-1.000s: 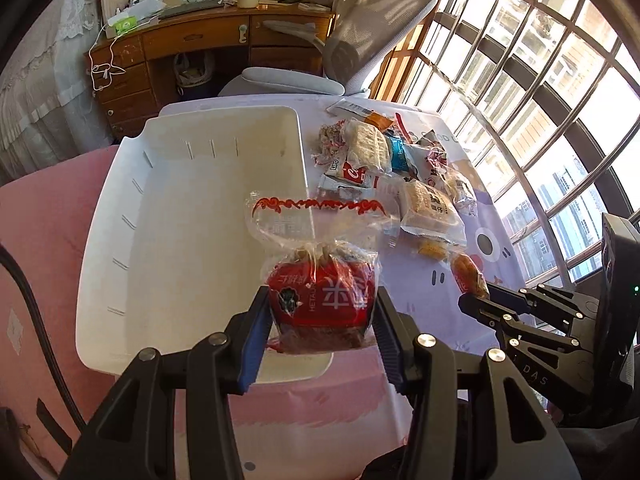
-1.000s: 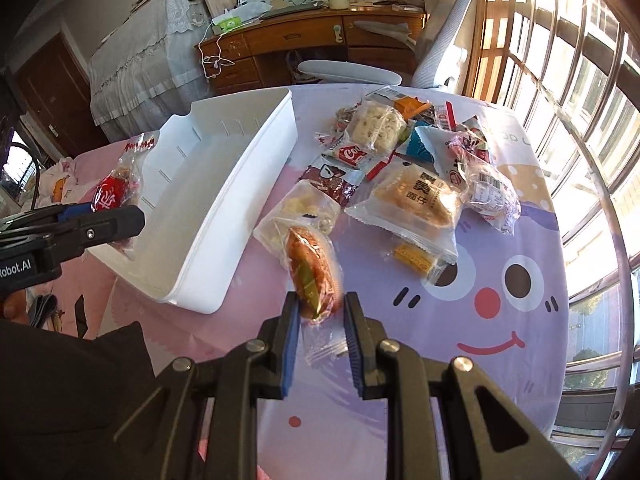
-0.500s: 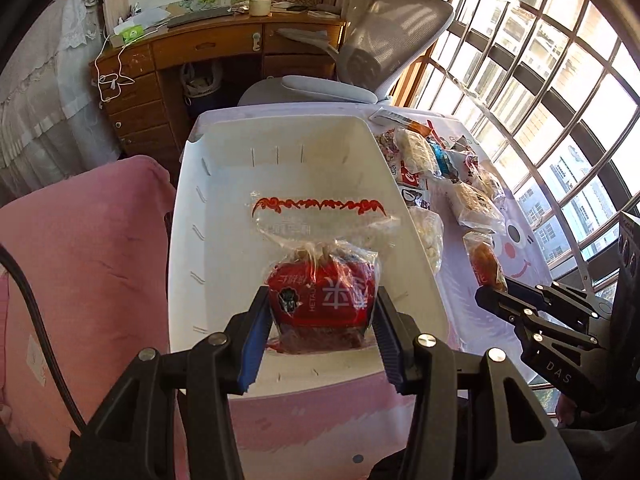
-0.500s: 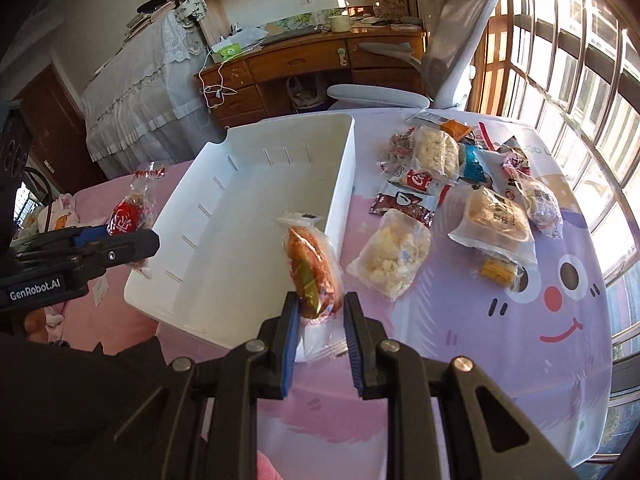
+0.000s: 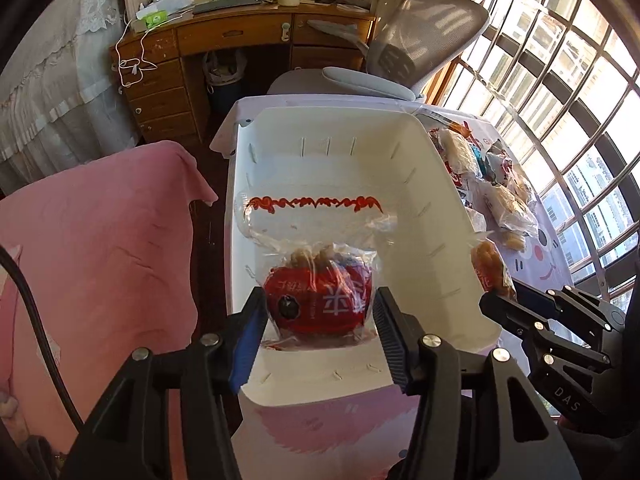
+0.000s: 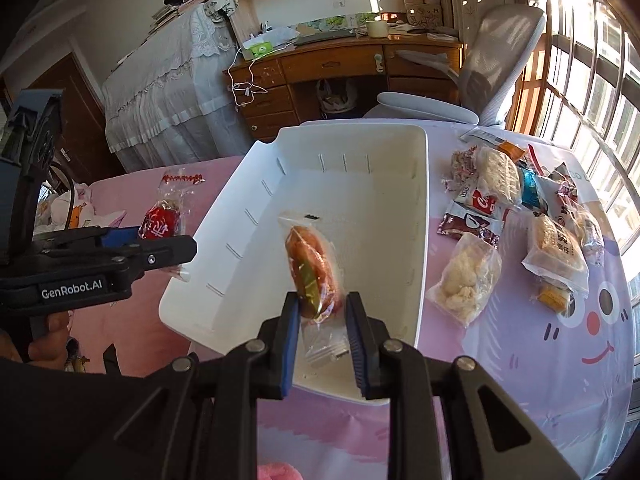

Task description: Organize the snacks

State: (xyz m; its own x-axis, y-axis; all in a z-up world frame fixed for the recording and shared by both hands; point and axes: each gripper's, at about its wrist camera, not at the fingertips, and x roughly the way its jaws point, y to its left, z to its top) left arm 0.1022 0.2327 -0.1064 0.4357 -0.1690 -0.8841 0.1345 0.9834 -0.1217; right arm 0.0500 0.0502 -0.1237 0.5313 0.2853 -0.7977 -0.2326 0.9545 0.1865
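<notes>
Left wrist view looks down into a white bin [image 5: 404,184], a deep rectangular tub with short slots along its walls, standing on a pink and lilac cartoon tablecloth [image 5: 328,424]. No snack lies on the bin's floor. The left gripper [image 5: 320,312] hangs over the bin's near end, and a red-labelled snack bag [image 5: 320,300] sits between its blue pads, its clear top with a red printed edge pointing toward 12 o'clock. The jaws are opening: a gap shows at the right pad, and the bag still sits between them, so the grip is loosening rather than clenched. At 3 o'clock from it, over the bin's right rim, the right gripper [image 5: 500,300] carries an orange snack pack [image 5: 490,266].

From the right wrist view, the right gripper [image 6: 322,312] is clamped on the lower part of that orange snack pack [image 6: 314,268]; the pack stands nearly upright above the bin's [image 6: 420,216] near end, its clear tail hanging between the pads. The left gripper [image 6: 176,240] sits at 9 o'clock, by the bin's left wall, with the red bag [image 6: 160,222] at its tip.

Loose snacks [image 6: 532,216] lie heaped on the cloth at 2 to 3 o'clock of the bin, outside it: a puffed pale pack [image 6: 466,276] closest to the right wall, a bread pack [image 6: 558,248] beyond it, and foil and red-white wrappers farther back.
</notes>
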